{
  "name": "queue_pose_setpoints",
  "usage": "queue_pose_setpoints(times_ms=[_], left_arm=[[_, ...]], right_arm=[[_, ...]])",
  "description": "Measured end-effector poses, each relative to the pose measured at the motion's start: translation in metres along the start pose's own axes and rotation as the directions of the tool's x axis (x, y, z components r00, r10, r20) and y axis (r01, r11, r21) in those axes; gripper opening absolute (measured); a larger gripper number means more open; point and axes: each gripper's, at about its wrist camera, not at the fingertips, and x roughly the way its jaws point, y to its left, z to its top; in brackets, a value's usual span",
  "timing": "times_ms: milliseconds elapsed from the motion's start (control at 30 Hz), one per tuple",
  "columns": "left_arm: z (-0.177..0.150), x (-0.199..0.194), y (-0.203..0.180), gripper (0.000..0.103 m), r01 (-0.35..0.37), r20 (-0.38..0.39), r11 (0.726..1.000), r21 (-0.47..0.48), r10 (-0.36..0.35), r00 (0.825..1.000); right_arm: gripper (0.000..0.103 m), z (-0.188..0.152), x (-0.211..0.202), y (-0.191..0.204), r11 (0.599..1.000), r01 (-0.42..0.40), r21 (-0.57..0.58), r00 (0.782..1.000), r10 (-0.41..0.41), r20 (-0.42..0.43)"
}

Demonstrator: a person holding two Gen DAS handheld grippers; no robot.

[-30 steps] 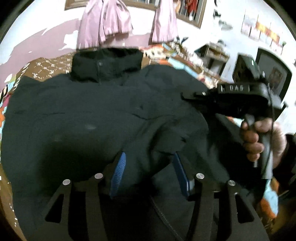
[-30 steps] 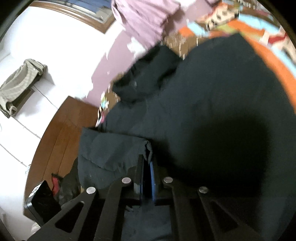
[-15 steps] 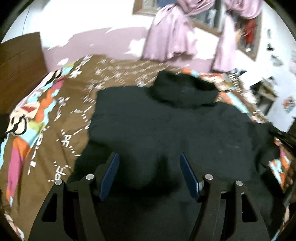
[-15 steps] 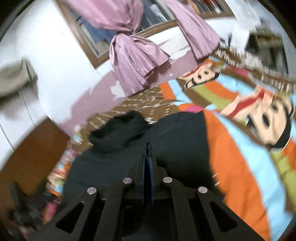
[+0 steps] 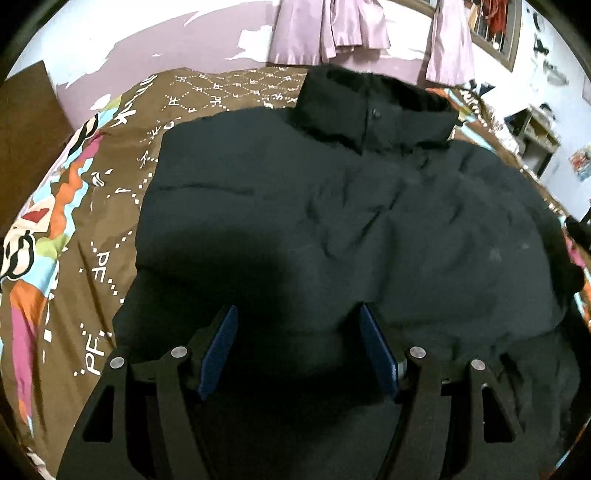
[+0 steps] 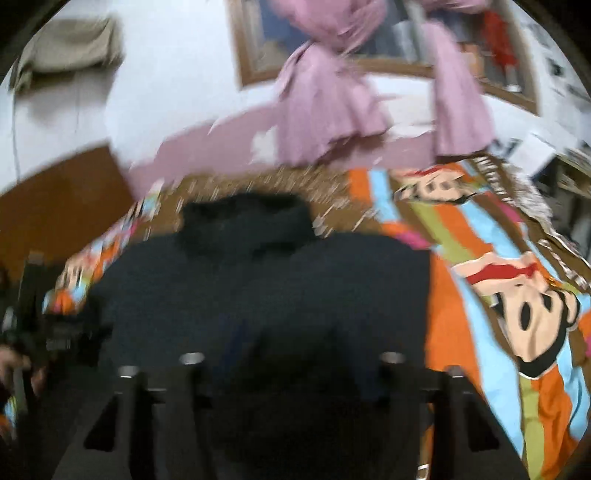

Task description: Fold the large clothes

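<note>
Left gripper (image 5: 298, 347): held low over the near hem of the black padded jacket (image 5: 332, 229), pointing toward the collar. Jaws wide apart, blue pads (image 5: 221, 350) clear of the cloth on their inner faces, nothing between them. The gripper casts a dark shadow on the jacket just ahead of the fingers.

Right gripper (image 6: 291, 369): also above the near part of the jacket (image 6: 266, 295), aimed the same way. This view is badly motion-blurred; the finger mounts stand well apart, so the jaws look open with nothing in them, though the pads are too smeared to be sure of the exact gap.

Jacket: lies spread flat on the bed, front up, collar (image 5: 373, 110) at the far end toward the wall, a snap button visible on the collar. The body reads as a roughly rectangular block; fabric bunches at its right edge in the left wrist view.

Surroundings: patterned bedspread (image 5: 74, 236), brown with white lettering on the left side, bright cartoon monkey print (image 6: 532, 314) on the right side. Pink curtains (image 5: 328, 33) hang knotted against the far wall below a wooden window frame (image 6: 251, 44). Lilac paint on the wall is peeling in patches. Dark wooden headboard (image 6: 55, 199) at the left. At the left edge of the right wrist view, the other handheld gripper body (image 6: 40, 325) sits just beside the jacket's edge.
</note>
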Motion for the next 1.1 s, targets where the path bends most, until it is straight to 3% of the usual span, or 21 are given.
queue_pose_setpoints(times_ms=[133, 333, 433, 567, 633, 700, 1100], left_arm=[[-0.003, 0.012, -0.003, 0.063, -0.033, -0.016, 0.999, 0.030, 0.034, 0.999], [-0.009, 0.024, -0.005, 0.064, -0.069, -0.015, 0.996, 0.060, 0.070, 0.997], [-0.010, 0.022, -0.006, 0.064, -0.071, -0.004, 0.995, 0.065, 0.071, 0.997], [-0.009, 0.014, 0.005, 0.064, -0.011, 0.022, 1.000, 0.019, 0.011, 1.000], [-0.007, 0.009, 0.008, 0.064, 0.012, 0.033, 1.000, 0.001, -0.012, 0.999], [-0.003, 0.003, 0.009, 0.064, 0.026, 0.054, 0.999, -0.019, -0.025, 0.998], [0.021, -0.026, 0.044, 0.064, 0.040, 0.169, 0.983, -0.178, -0.010, 0.986]], right_arm=[[0.032, -0.019, 0.045, 0.012, 0.997, 0.015, -0.075, 0.986, -0.027, -0.165], [0.032, -0.032, 0.071, 0.007, 0.998, 0.001, -0.069, 0.974, -0.016, -0.225], [0.033, -0.036, 0.073, 0.003, 0.998, -0.007, -0.057, 0.976, -0.006, -0.218], [0.038, -0.041, 0.064, 0.001, 0.999, -0.032, -0.035, 0.984, 0.026, -0.174], [0.053, -0.039, 0.059, 0.002, 0.997, -0.063, -0.033, 0.987, 0.057, -0.153], [0.061, -0.037, 0.054, 0.005, 0.996, -0.079, -0.039, 0.988, 0.073, -0.139], [0.067, -0.030, 0.045, 0.005, 0.999, -0.043, -0.017, 0.995, 0.041, -0.090]])
